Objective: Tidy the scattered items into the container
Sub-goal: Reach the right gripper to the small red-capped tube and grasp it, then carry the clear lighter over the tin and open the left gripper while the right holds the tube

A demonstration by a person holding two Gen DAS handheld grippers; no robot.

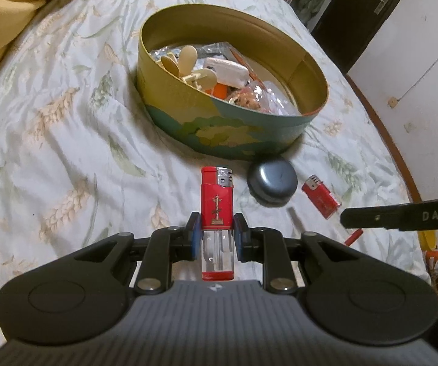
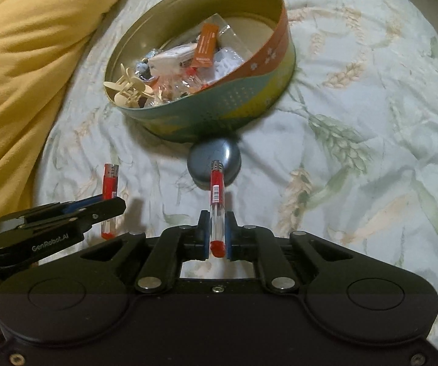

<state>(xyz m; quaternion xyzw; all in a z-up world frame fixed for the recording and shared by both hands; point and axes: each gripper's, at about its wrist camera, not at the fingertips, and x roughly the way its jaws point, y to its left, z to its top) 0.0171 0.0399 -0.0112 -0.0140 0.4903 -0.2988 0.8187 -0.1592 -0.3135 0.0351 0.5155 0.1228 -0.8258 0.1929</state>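
Lighters fill both your tools: left hand-held gripper (image 1: 217, 238) clamps one red lighter (image 1: 216, 201), right hand-held gripper (image 2: 218, 235) pinches another lighter (image 2: 217, 195), near the tin (image 1: 219, 128).

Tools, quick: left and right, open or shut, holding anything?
Left tool: shut on the gold-emblem red lighter.
Right tool: shut on the barcoded red lighter.
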